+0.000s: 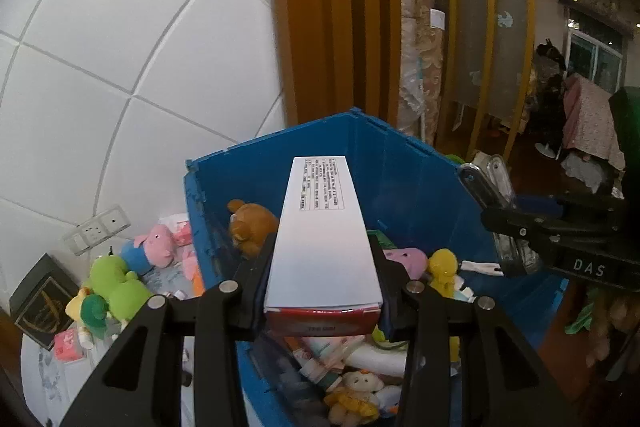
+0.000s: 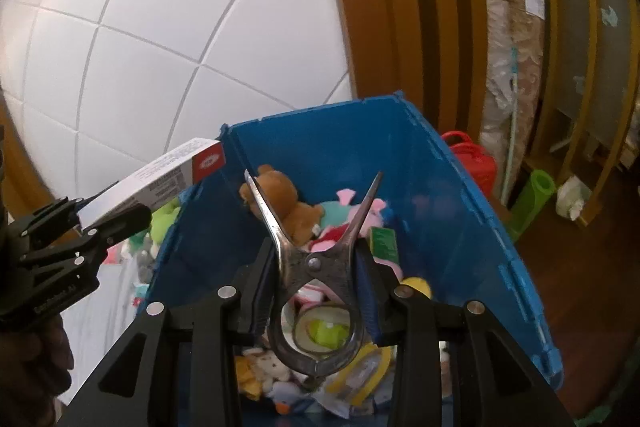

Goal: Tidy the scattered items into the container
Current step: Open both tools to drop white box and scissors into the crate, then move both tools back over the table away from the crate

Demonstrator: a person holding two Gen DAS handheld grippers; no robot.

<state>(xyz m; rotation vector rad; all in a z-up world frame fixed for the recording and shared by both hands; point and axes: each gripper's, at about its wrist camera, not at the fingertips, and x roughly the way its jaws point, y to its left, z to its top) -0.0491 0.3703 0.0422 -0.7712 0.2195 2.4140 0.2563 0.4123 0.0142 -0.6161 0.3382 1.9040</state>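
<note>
I see my right gripper (image 2: 316,267) holding the metal scissor-shaped tongs (image 2: 316,263) over the blue plastic crate (image 2: 472,227); ahead of them inside it lies the brown plush bear (image 2: 294,205), and left of them my left gripper (image 2: 112,223) holds the long white cardboard box (image 2: 160,179)

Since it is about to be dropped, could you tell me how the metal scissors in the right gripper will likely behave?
The scissors look rigid and probably heavy for their size. Their shiny metal may slip between the right gripper pads. With blades splayed open above the blue bin, the points could snag the soft toys.

Blue bin (image 1: 404,163); white-red box (image 1: 324,239); silver scissors (image 2: 316,263).
</note>
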